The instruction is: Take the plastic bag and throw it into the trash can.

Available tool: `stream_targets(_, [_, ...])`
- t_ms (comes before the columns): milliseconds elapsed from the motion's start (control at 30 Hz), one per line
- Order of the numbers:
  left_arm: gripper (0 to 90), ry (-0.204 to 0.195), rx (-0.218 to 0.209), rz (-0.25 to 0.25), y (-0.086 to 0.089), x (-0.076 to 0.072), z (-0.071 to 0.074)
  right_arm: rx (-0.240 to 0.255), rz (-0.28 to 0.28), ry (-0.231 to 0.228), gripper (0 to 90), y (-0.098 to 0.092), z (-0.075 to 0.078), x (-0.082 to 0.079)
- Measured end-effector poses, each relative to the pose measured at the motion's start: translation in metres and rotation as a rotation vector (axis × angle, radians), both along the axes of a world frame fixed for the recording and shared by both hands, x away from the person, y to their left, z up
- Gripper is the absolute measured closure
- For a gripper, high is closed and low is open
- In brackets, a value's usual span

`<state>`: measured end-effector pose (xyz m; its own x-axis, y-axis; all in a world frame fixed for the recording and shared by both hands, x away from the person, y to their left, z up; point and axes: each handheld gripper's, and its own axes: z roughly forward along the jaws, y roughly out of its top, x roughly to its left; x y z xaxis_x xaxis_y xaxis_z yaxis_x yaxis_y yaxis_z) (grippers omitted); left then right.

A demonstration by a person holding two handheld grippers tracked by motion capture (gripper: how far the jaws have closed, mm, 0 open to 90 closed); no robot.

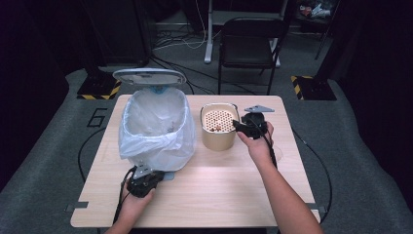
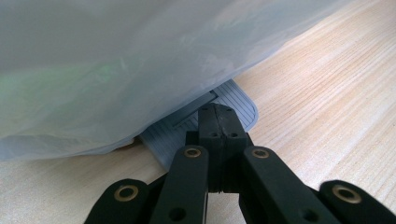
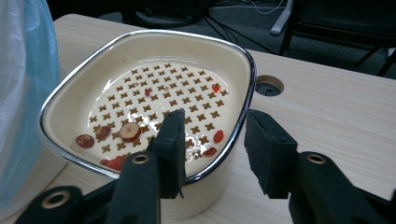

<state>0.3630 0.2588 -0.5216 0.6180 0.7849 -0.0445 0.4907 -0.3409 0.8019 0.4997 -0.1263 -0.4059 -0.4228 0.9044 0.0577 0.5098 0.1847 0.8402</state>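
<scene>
A bin lined with a white plastic bag (image 1: 153,126) stands at the table's left with its lid (image 1: 149,76) raised. My left gripper (image 1: 157,176) is shut, its tips (image 2: 217,114) resting on the bin's ribbed grey-blue pedal (image 2: 243,107) under the bag's overhang. To the right stands a cream container (image 1: 219,141) with a perforated insert (image 3: 163,88) that holds red food bits and a pale slice (image 3: 128,132). My right gripper (image 1: 237,125) straddles the near rim (image 3: 243,135) of the container; one jaw is over the inside, the other outside, and neither presses on it (image 3: 215,119).
The wooden table (image 1: 219,195) has a round cable hole (image 3: 269,85) behind the container. A black folding chair (image 1: 251,41) stands beyond the far edge, with cables on the floor around it. The bag bulges toward the container's left side.
</scene>
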Motion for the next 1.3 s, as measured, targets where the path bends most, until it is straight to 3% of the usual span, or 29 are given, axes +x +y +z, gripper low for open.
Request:
stream_targets(167, [90.0, 0.0, -0.001, 0.002, 0.0, 0.0, 0.0, -0.04, 0.01, 0.021, 62.5, 0.003, -0.006, 0.005])
stream_targets(267, [90.0, 0.0, -0.001, 0.002, 0.0, 0.0, 0.0, -0.032, 0.001, 0.046, 61.9, 0.002, -0.009, 0.007])
stream_targets(633, [90.0, -0.002, 0.003, 0.001, 0.0, 0.0, 0.0, -0.053, 0.018, 0.049, 70.0, -0.002, -0.006, 0.006])
stream_targets(1100, [90.0, -0.003, 0.003, 0.0, 0.0, 0.0, 0.0, -0.061, 0.095, 0.059, 78.2, -0.013, -0.003, -0.025])
stream_targets(1300, [90.0, -0.003, 0.003, 0.001, 0.0, 0.0, 0.0, -0.069, 0.139, 0.054, 79.7, -0.019, -0.004, -0.047])
